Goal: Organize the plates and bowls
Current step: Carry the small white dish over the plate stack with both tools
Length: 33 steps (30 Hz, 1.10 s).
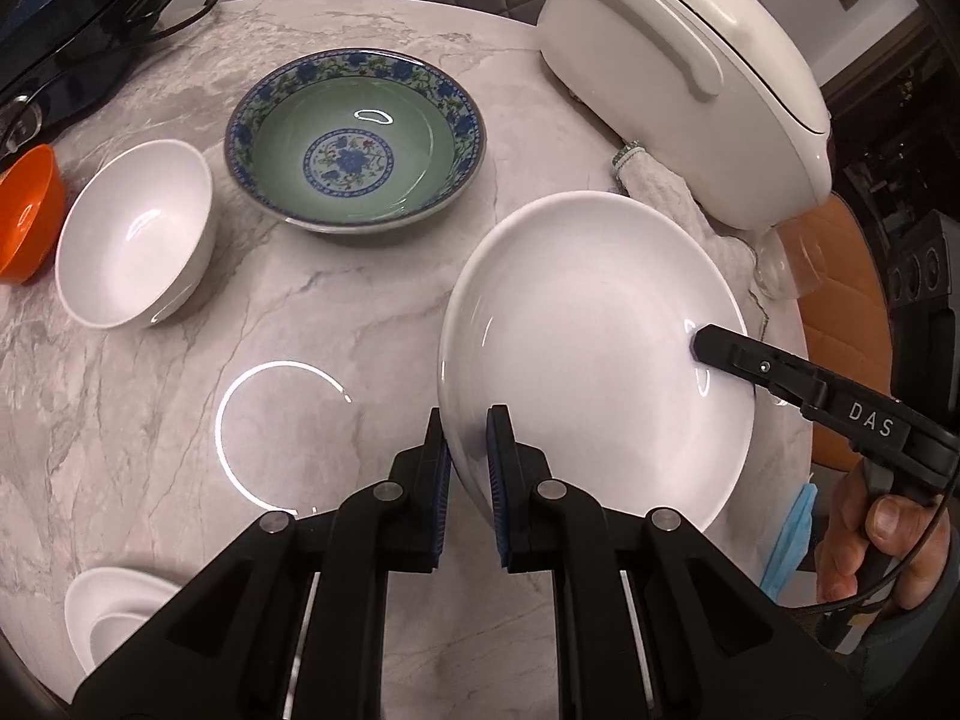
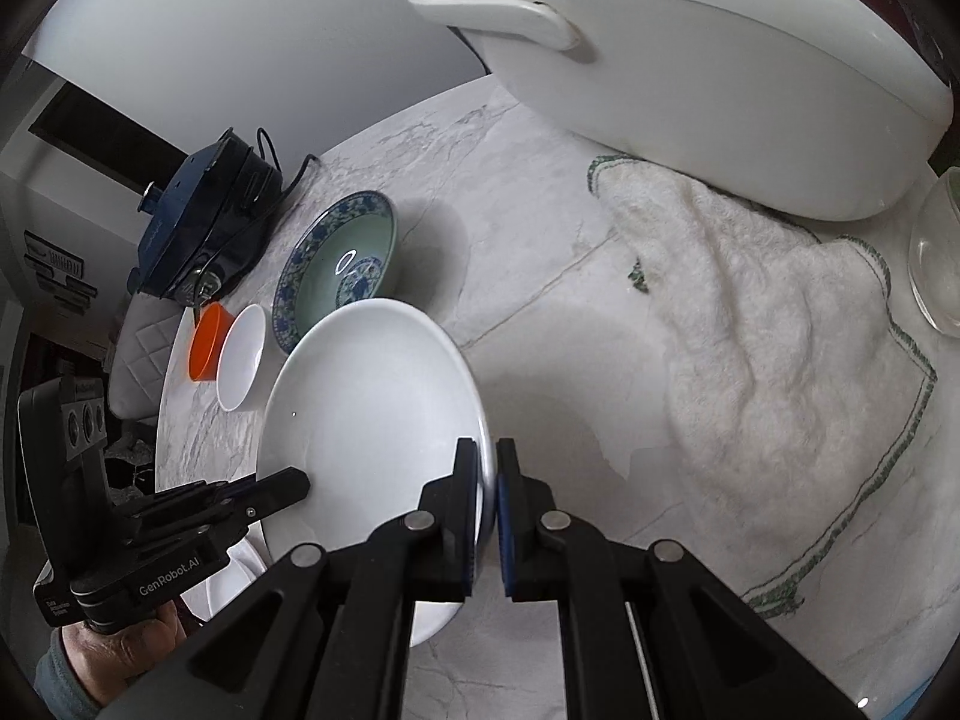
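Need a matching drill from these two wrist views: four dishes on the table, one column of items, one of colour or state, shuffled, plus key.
Items:
1. white plate
2. patterned bowl
3. small bowl at the left edge
4. deep bowl

States:
A. orange
B. plain white, on the marble, no gripper on it
C. rim clamped by both grippers
D. green inside, blue floral rim

Pairs: 1-C, 2-D, 3-A, 4-B
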Each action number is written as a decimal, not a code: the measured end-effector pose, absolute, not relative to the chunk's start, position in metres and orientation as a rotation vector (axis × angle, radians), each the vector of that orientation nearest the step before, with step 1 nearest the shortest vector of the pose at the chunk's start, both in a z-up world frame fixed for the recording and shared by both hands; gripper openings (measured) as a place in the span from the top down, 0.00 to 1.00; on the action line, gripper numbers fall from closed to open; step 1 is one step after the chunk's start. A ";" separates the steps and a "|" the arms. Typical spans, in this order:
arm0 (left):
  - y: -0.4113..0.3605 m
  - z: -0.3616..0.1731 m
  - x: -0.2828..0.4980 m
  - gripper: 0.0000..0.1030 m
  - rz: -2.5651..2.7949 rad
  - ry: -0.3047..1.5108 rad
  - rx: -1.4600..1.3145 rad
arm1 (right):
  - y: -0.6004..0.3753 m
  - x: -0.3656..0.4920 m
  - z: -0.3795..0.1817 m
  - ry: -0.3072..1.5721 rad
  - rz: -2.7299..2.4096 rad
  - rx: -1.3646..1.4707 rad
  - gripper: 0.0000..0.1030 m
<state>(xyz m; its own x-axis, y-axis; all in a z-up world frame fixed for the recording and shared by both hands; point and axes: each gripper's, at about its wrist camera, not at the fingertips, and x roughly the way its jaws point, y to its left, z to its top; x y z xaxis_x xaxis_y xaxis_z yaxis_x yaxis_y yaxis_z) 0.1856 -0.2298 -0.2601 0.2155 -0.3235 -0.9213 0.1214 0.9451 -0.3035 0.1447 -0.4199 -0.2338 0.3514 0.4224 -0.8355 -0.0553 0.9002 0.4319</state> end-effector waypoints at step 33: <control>0.015 -0.289 -0.035 0.89 -0.086 1.401 -0.332 | -0.179 0.016 -0.271 1.367 0.585 0.079 0.92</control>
